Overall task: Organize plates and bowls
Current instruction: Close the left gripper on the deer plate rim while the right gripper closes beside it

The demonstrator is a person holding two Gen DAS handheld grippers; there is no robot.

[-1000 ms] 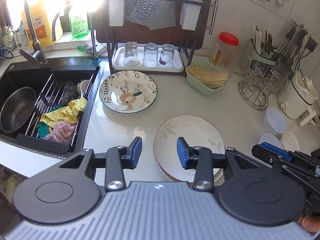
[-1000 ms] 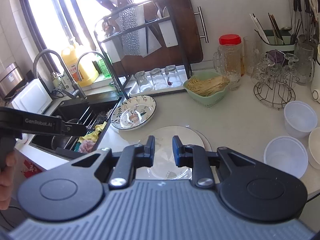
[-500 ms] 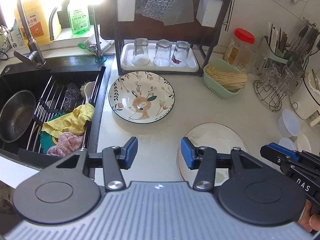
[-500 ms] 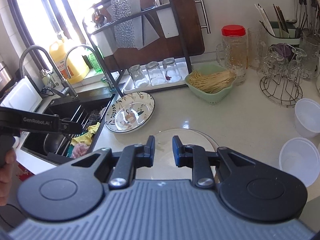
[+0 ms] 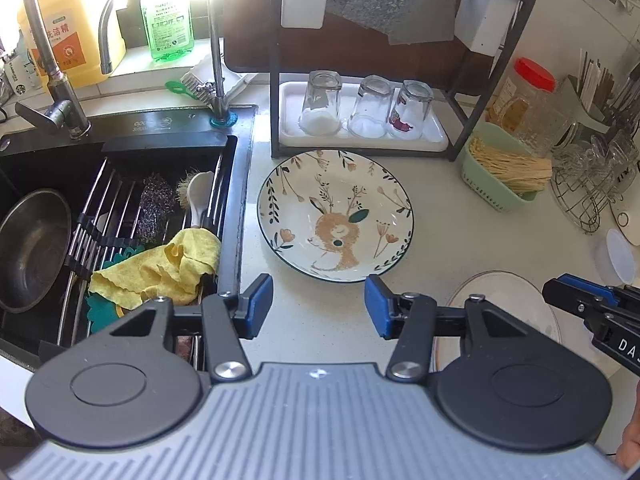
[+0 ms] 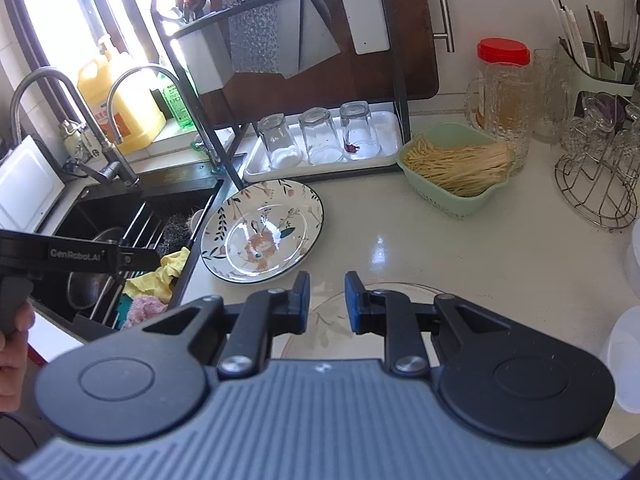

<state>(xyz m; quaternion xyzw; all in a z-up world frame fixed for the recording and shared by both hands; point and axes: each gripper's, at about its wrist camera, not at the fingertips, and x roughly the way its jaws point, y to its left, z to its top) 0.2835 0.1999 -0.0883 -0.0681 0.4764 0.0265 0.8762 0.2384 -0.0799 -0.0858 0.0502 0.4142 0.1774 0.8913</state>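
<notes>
So the deer plate sits on the tabletop just right of the sink, right in front of the rack tray with three upturned glasses. The noodle basket is to the right of that tray, jar behind it. The plain plates lie nearer, right of the deer plate. A pot, cloth and scrubbers are in the sink.

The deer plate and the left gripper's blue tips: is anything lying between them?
No. In the left wrist view only bare counter separates the deer plate from the opening left gripper.
</notes>
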